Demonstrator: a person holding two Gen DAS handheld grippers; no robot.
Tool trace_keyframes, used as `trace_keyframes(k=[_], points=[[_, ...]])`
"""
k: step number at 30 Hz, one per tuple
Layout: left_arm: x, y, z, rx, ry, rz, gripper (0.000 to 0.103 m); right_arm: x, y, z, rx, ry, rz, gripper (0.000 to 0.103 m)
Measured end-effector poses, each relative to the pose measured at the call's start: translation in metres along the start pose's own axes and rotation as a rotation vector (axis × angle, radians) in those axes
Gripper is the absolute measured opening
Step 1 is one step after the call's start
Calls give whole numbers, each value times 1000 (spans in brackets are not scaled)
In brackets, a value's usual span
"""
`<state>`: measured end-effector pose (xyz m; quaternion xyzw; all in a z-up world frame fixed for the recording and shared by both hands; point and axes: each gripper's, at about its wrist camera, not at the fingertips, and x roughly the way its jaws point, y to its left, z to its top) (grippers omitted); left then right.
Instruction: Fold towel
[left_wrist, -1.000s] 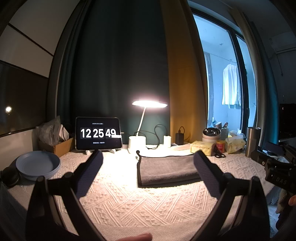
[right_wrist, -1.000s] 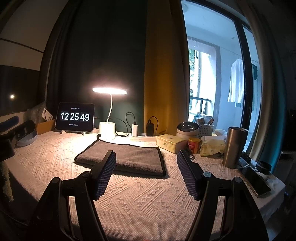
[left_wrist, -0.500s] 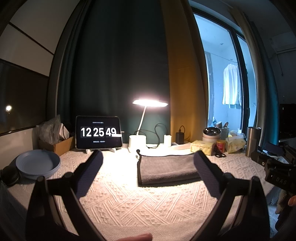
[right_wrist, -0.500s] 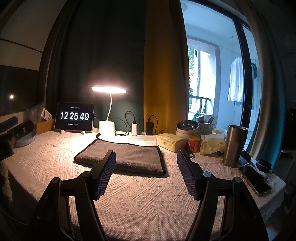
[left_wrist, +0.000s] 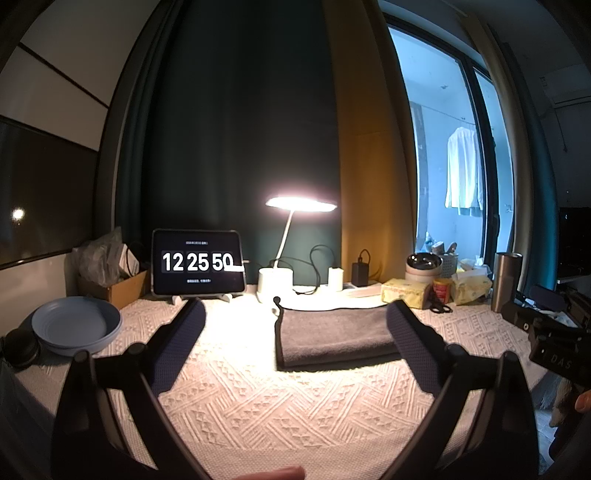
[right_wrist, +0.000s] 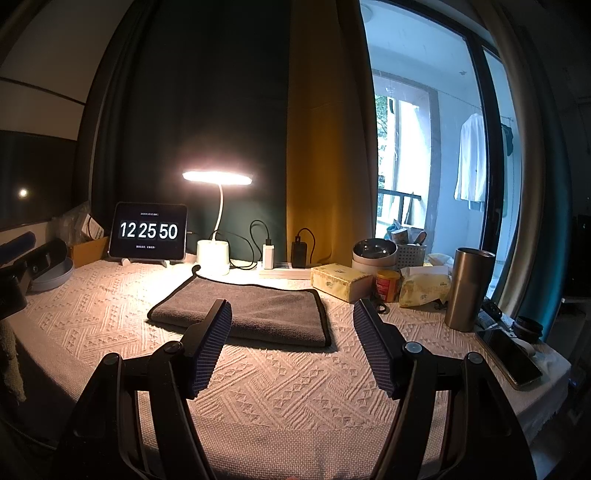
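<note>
A grey towel (left_wrist: 332, 334) lies folded flat on the white textured tablecloth (left_wrist: 280, 402), under the lamp; it also shows in the right wrist view (right_wrist: 255, 315). My left gripper (left_wrist: 295, 332) is open and empty, held above the cloth in front of the towel, its pads apart. My right gripper (right_wrist: 291, 332) is open and empty, held near the towel's front edge without touching it. The right gripper's body shows at the right edge of the left wrist view (left_wrist: 554, 343).
A lit desk lamp (left_wrist: 277, 280), a tablet clock (left_wrist: 197, 262) and chargers stand at the back. A blue plate (left_wrist: 75, 325) sits at the left. A bowl, boxes, a red can and a steel tumbler (right_wrist: 467, 288) crowd the right; a phone (right_wrist: 508, 354) lies by the right edge.
Both grippers stay almost still and open. The towel has not moved. The clock has ticked from 12:25:49 to 12:25:50.
</note>
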<state>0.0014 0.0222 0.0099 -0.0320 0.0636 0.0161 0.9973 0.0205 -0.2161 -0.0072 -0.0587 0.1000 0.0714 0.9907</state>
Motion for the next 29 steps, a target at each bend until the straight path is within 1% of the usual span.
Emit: trace_keyframes(k=[29], points=[[1, -1, -3, 2, 11, 14, 99, 1, 0, 0, 1, 1, 1, 72]])
